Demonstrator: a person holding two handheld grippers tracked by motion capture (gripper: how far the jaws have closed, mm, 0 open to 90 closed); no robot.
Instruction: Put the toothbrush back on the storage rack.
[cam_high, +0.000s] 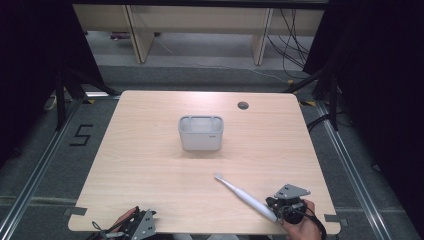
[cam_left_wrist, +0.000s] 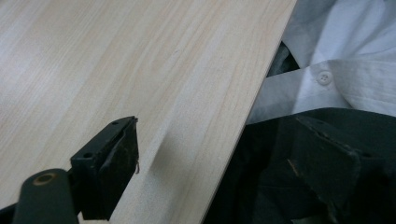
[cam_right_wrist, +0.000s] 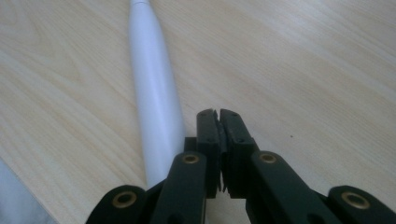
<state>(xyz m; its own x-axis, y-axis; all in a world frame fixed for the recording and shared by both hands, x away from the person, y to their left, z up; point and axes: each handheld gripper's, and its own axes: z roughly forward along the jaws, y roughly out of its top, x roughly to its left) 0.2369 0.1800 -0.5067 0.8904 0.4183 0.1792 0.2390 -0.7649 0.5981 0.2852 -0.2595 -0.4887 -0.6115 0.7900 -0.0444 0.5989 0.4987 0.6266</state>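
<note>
i see a light wooden table (cam_high: 150, 165) from the high view, with a grey plastic caddy (cam_high: 200, 133) standing upright near its middle. the caddy looks divided into compartments along its rim, though i can't make out anything inside. a small round grommet hole (cam_high: 243, 105) sits in the tabletop toward the far right.

a white electric toothbrush (cam_high: 245, 196) lies flat on the table at the near right, its brush head pointing toward the caddy and well apart from it, its thick handle end reaching back beside my right gripper (cam_high: 285, 206). in the right gripper view the jaws of the right gripper (cam_right_wrist: 218, 113) are pressed together with nothing between them, and the toothbrush handle (cam_right_wrist: 155, 98) lies just to the side of them on the wood, not held.

my left gripper (cam_high: 137, 225) sits at the near left edge of the table, held in a hand (cam_high: 122, 220). in the left gripper view its jaws stand wide apart and hold nothing: one jaw is over the tabletop, the other hangs past the table edge in front of a white buttoned shirt (cam_left_wrist: 341, 56) and dark fabric below it.
</note>
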